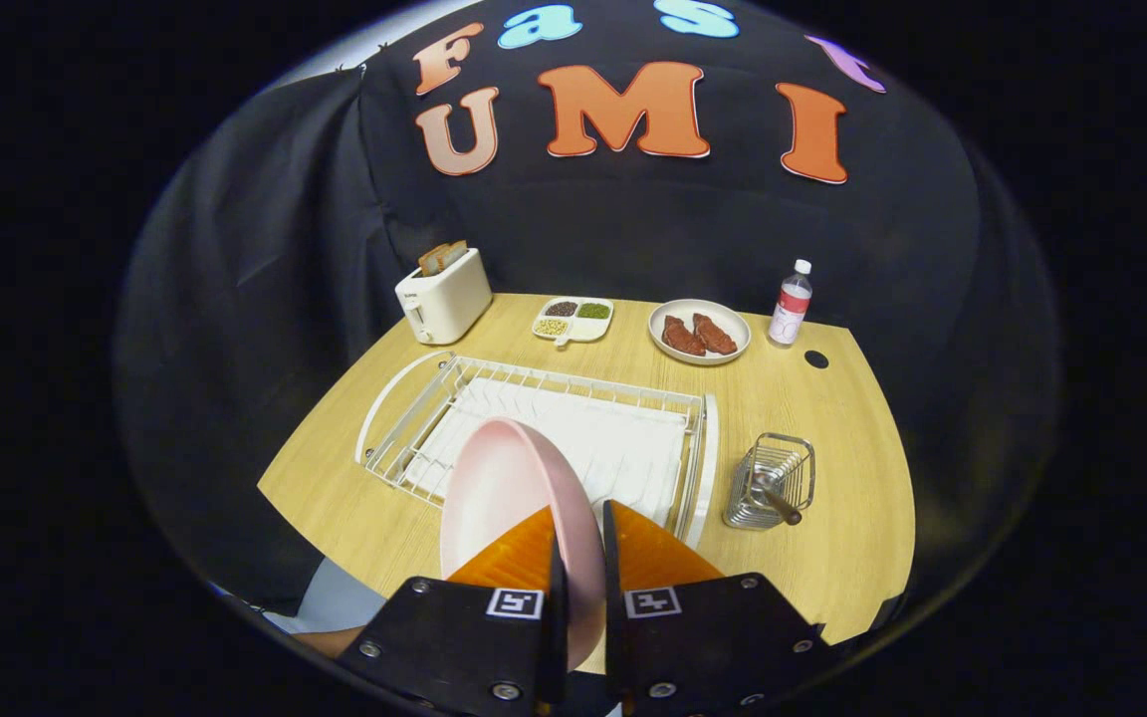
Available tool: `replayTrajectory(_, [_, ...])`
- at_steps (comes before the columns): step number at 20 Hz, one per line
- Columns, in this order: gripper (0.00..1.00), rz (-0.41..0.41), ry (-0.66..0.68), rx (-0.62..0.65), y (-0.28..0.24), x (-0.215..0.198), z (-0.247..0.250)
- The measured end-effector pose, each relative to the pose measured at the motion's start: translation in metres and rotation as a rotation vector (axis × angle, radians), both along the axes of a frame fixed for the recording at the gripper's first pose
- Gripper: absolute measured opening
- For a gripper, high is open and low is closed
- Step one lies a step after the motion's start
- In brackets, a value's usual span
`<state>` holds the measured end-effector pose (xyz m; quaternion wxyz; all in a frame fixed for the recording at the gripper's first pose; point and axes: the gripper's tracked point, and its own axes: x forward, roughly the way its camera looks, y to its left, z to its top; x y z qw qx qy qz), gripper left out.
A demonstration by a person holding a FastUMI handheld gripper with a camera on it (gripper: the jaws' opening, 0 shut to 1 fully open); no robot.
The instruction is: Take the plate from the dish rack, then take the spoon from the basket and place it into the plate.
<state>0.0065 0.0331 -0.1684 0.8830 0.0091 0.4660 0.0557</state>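
One pink plate is gripped on edge between the two fingers of the gripper; the jaws are drawn narrow, with one finger pressed against each face of the plate near its rim. The plate is held upright, its hollow face turned to the left, above the near edge of the one white wire dish rack, whose slots are seen bare over a white drip tray. One small wire basket is set just right of the rack, well apart from the fingers, and one spoon is stood in it, only its dark handle being visible. Beyond the rack, along the far side of the wooden table, one white toaster with two slices of bread, one divided dish with four compartments of beans, one white plate carrying two brown pieces of meat, and one bottle are lined up.
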Motion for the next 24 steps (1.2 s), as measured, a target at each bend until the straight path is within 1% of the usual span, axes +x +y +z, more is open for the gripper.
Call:
replayTrajectory(3, [0.15,-0.019,0.000,0.063,0.000,-0.022,-0.011])
replayTrajectory(8, [0.15,-0.065,0.041,0.152,-0.004,-0.056,-0.048])
replayTrajectory(10, [0.15,-0.070,0.058,0.187,-0.004,-0.067,-0.062])
replayTrajectory(14, [0.16,-0.071,0.107,0.203,-0.001,-0.086,-0.096])
replayTrajectory(16, [0.15,-0.090,0.129,0.229,0.000,-0.094,-0.111])
replayTrajectory(19, [0.16,-0.134,0.158,0.264,-0.003,-0.104,-0.134])
replayTrajectory(22, [0.15,-0.207,0.174,0.326,-0.007,-0.108,-0.149])
replayTrajectory(24, [0.15,-0.247,0.177,0.342,-0.011,-0.110,-0.158])
